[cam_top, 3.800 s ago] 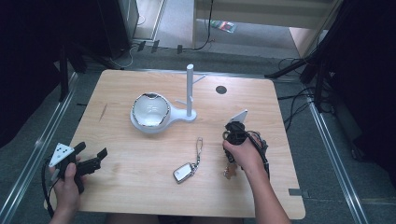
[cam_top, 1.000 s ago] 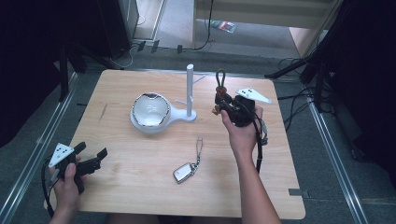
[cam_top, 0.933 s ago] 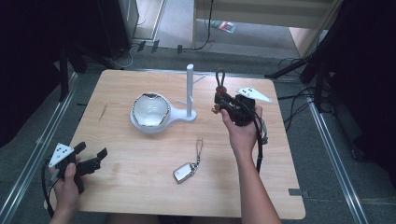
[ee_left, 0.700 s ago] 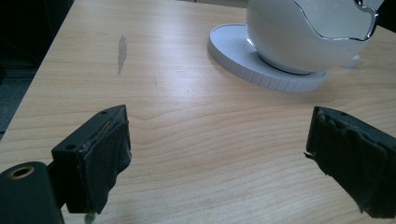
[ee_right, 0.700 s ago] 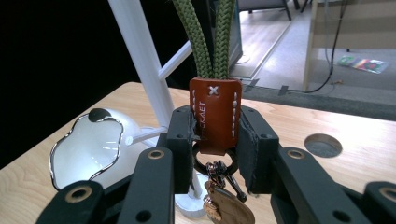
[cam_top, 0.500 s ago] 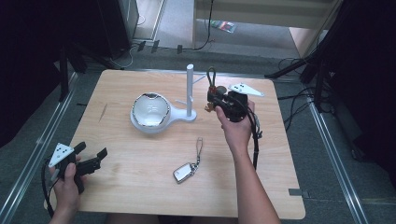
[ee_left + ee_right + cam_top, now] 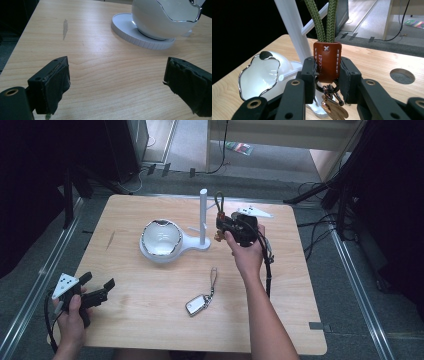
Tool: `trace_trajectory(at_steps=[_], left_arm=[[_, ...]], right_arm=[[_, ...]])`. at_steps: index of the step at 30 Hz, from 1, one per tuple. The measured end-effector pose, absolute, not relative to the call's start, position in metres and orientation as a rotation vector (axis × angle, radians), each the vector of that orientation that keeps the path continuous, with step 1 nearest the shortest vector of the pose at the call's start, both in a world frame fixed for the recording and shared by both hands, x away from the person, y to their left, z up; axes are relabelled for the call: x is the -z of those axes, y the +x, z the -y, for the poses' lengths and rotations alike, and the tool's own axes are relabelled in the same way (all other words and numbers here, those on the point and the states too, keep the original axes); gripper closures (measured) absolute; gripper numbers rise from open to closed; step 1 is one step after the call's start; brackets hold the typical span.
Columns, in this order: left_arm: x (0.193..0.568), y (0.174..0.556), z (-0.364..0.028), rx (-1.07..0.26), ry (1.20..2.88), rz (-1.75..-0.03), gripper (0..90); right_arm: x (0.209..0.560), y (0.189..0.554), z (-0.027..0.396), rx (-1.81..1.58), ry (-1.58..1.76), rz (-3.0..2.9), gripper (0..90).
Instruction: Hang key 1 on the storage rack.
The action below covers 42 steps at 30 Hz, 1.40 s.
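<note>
The bowl (image 7: 160,238) sits left of the post (image 7: 203,215), key fob (image 7: 198,304) nearer the person.

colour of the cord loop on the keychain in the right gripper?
Olive green, braided cord loop above a brown leather tab. Clearest in the right gripper view.

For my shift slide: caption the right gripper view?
Right gripper clamps a brown leather keychain, green cord loop up, beside the white stand's post.
</note>
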<state>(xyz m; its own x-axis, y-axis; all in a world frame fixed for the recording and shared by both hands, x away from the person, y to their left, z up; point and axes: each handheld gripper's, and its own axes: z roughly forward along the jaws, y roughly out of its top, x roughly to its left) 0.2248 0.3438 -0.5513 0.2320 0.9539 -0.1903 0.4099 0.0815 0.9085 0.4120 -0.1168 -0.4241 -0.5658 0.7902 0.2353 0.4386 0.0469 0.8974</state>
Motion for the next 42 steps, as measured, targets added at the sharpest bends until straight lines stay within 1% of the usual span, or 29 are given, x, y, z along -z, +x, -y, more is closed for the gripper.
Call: trace_trajectory(at_steps=[23,42], left_arm=[[0.551,0.225,-0.344,-0.682,1.504,-1.344,7.1],[0.551,0.225,-0.344,-0.68,1.504,-1.342,7.1]], right_arm=[[0.43,0.431,0.118,-1.577,1.33,-2.136,69.3],[0.441,0.426,0.109,-1.491,1.298,-2.232,68.1]])
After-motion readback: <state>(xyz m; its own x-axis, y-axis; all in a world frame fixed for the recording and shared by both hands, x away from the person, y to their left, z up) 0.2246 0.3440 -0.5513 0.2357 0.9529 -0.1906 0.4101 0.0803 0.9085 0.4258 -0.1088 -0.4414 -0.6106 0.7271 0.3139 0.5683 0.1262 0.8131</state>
